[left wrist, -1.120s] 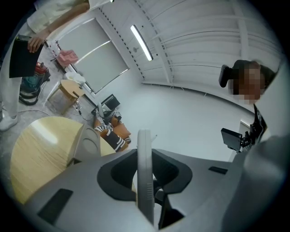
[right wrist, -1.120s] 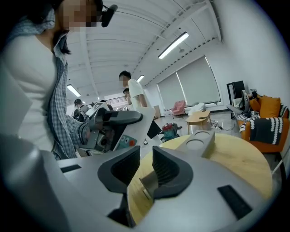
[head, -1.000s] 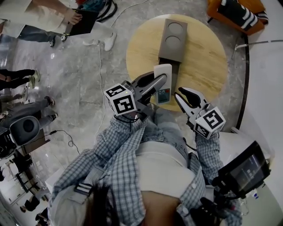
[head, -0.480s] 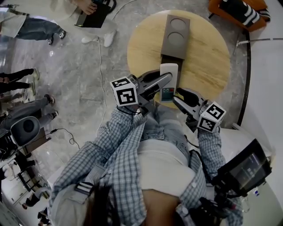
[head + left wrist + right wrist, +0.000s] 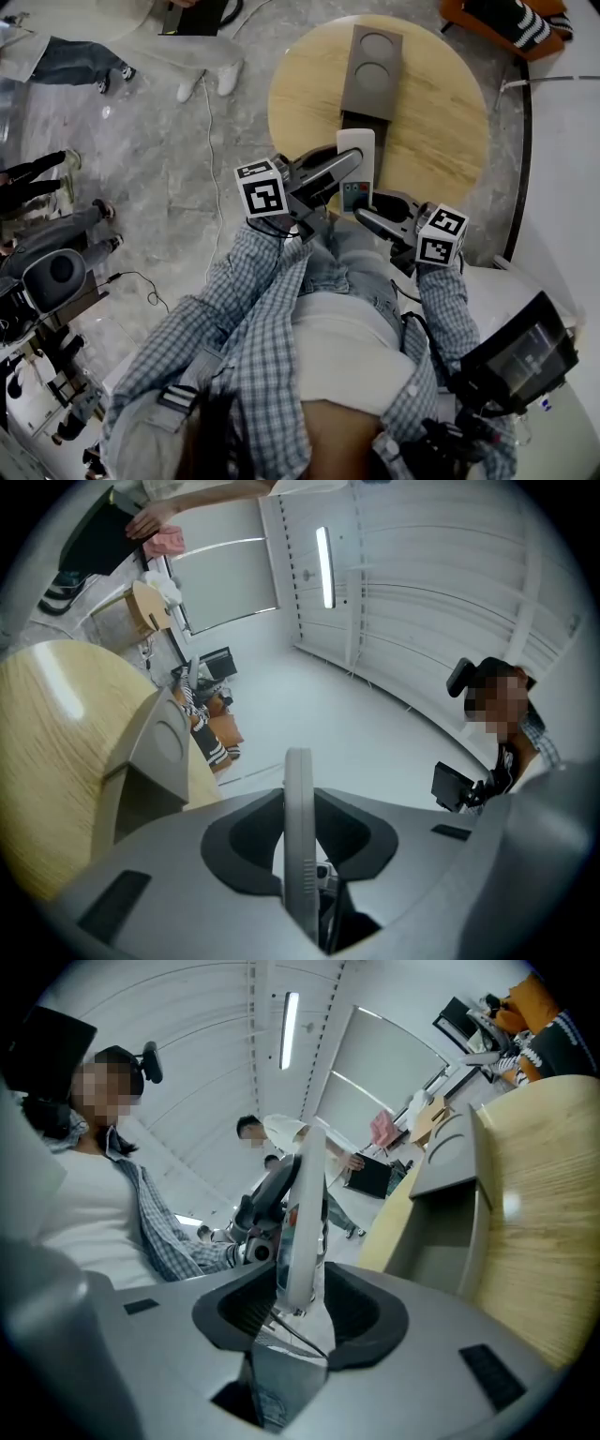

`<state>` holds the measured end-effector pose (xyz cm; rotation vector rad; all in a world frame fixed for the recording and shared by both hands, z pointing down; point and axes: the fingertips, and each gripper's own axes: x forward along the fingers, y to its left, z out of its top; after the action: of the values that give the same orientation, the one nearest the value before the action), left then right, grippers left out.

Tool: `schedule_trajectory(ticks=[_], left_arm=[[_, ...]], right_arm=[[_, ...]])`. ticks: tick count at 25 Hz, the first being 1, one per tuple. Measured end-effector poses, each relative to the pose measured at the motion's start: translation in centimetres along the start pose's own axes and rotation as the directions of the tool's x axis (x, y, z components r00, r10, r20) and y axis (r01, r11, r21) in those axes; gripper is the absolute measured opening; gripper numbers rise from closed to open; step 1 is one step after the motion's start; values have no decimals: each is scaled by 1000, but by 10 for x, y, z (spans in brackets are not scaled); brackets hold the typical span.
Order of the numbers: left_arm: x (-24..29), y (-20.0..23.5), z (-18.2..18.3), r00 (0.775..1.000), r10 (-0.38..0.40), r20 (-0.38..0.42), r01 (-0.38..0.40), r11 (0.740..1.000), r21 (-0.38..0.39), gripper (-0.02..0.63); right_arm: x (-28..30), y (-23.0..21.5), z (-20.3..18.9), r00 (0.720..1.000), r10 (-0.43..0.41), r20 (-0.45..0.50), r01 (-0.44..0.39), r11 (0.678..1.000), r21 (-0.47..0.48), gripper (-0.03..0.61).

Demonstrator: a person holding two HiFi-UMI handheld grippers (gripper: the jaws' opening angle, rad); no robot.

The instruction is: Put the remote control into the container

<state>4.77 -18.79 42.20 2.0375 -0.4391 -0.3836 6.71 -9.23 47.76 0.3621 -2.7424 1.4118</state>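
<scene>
White slim remote control [image 5: 356, 167] with coloured buttons: held in air over near edge of round pale-wood table [image 5: 441, 122], close to near end of grey rectangular container [image 5: 370, 75], not yet inside.

Left gripper [image 5: 347, 165]: clamped on remote's flat faces.

Right gripper [image 5: 368, 210]: jaws opening; remote's lower end between them, pads off it.

Progress, as judged: remote picked up, left gripper sole support. Remaining: advance to container, lower in, let go.

The left tool [image 5: 300, 822] is clamping the white remote control [image 5: 298, 780] edge-on, with both pads apparently pressing on it. At the left, the grey container [image 5: 155, 757] is sitting on the wooden worktop [image 5: 47, 761].
</scene>
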Motion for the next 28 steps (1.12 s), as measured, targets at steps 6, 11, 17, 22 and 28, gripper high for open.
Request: schedule_trajectory(ticks=[6, 11, 17, 22, 28], left_arm=[[1, 6, -2, 1000, -9, 21, 10, 999, -40, 98], [3, 8, -1, 999, -32, 17, 32, 998, -45, 98], [6, 8, -5, 1000, -7, -10, 7, 1000, 11, 98], [7, 8, -3, 1000, 22, -12, -21, 998, 58, 103], [10, 8, -1, 998, 56, -25, -52, 991, 120, 173]], right_arm=[[1, 1, -1, 998, 57, 26, -60, 994, 96, 123], [0, -3, 1, 998, 46, 32, -50, 990, 135, 111], [-4, -10, -2, 1000, -4, 30, -1, 988, 156, 98], [-6, -11, 1, 999, -29, 38, 23, 990, 140, 97], [-10, -14, 10, 996, -45, 82, 32, 987, 158, 94]])
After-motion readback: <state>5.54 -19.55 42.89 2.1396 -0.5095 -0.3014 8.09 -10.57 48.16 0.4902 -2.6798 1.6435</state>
